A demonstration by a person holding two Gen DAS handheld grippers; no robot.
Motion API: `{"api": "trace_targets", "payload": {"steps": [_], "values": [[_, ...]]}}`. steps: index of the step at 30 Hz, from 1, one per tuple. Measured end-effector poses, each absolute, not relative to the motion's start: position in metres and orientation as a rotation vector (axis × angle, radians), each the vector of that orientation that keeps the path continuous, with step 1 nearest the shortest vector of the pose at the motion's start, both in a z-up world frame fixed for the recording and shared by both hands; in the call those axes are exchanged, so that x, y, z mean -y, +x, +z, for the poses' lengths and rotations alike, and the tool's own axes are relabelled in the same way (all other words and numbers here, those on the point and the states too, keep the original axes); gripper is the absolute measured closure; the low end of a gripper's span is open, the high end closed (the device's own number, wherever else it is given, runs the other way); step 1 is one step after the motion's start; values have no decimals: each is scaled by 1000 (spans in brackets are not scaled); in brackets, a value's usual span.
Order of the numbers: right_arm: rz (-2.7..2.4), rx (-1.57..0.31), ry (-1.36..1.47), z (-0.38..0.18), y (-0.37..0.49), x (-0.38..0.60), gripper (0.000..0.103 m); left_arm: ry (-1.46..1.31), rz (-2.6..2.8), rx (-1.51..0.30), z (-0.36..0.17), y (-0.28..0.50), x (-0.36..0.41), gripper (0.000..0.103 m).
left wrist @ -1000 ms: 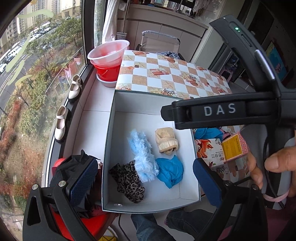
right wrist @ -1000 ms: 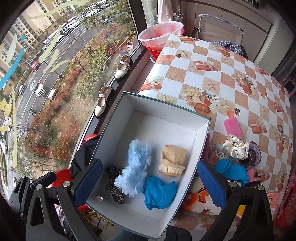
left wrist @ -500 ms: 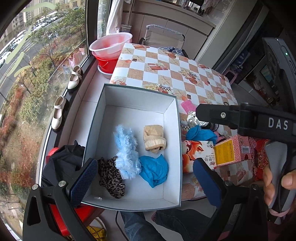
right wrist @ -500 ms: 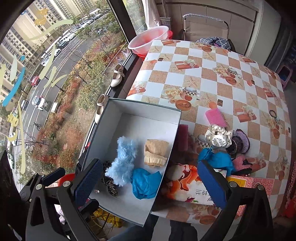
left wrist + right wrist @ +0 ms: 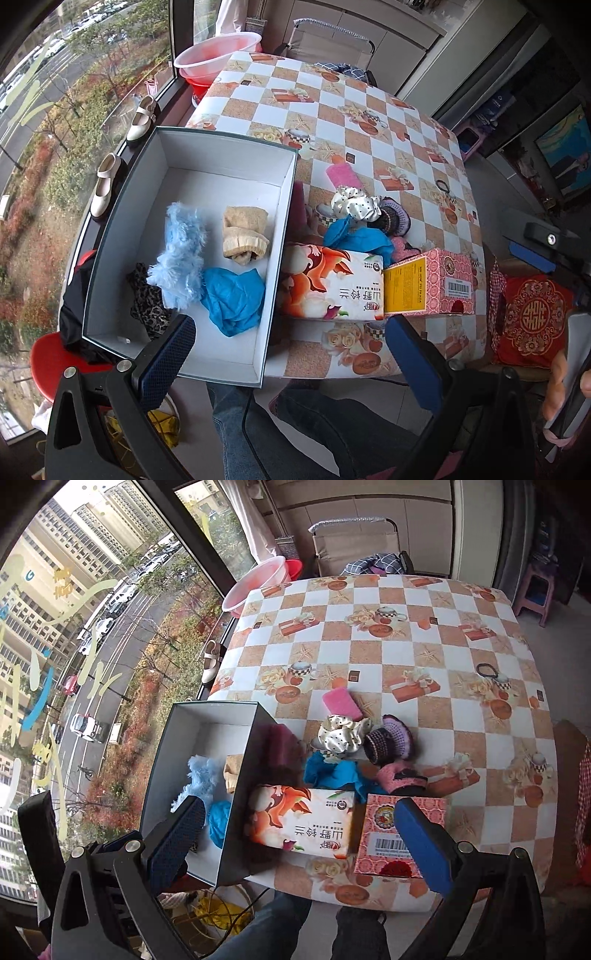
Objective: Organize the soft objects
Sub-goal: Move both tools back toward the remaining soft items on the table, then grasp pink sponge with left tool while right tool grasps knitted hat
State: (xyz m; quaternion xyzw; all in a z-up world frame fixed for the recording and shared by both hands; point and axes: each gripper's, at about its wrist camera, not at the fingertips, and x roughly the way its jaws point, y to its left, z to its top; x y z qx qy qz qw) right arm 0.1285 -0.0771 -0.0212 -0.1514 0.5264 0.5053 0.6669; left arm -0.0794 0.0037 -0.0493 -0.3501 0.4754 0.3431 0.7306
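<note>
While both tools hang above the near edge of the counter (image 5: pixel 406 635), neither carries anything; left fingers (image 5: pixel 291 354) spread wide and released, blue pads apart over the near end of the white box (image 5: pixel 225 147); right fingers (image 5: pixel 299 834) likewise spread and released, straddling the printed tissue pack (image 5: pixel 306 823) and the pink carton (image 5: pixel 388 845).

Box contents, left wrist view: fluffy light-blue piece (image 5: pixel 181 254) lying lengthwise near the middle; leopard-print cloth (image 5: pixel 146 299) at its near left, partly under it; bright blue cloth (image 5: pixel 232 299) just right of the fluffy piece, touching it; beige sock bundle (image 5: pixel 243 236) farther in, close to the right wall; far half of the box floor bare.

Outside the box, on the checked cover to its right: tissue pack lying against the box's right wall; pink carton with yellow end panel touching the pack's right end; behind both, a loose heap of soft things: second blue cloth (image 5: pixel 332 771), white dotted scrunchie (image 5: pixel 340 734) just beyond it, purple crocheted piece (image 5: pixel 391 738) to the right of the scrunchie, pink knitted item (image 5: pixel 399 777) nearer, partly hidden by the carton; flat pink pad (image 5: pixel 341 701) lying alone farther back; black hair tie (image 5: pixel 487 670) well apart, far right.

Part of a hand (image 5: pixel 561 384) is seen at the right edge of the left view, on a grip.
</note>
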Motion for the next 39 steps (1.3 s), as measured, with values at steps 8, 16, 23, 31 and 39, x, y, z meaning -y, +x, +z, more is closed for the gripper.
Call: {"api": "trace_targets", "payload": {"steps": [8, 16, 23, 31, 39], "values": [[1024, -1244, -263, -36, 192, 141, 0, -715, 761, -1125, -41, -20, -6, 0], [946, -1296, -283, -59, 251, 142, 0, -626, 717, -1214, -52, 63, -50, 0], [950, -1379, -437, -106, 282, 78, 0, -708, 682, -1303, -107, 141, -116, 0], [1037, -1480, -588, -169, 282, 24, 0, -824, 738, -1440, -181, 174, -160, 0], [1234, -1525, -755, -226, 264, -23, 0, -866, 802, -1473, -214, 179, -170, 0]]}}
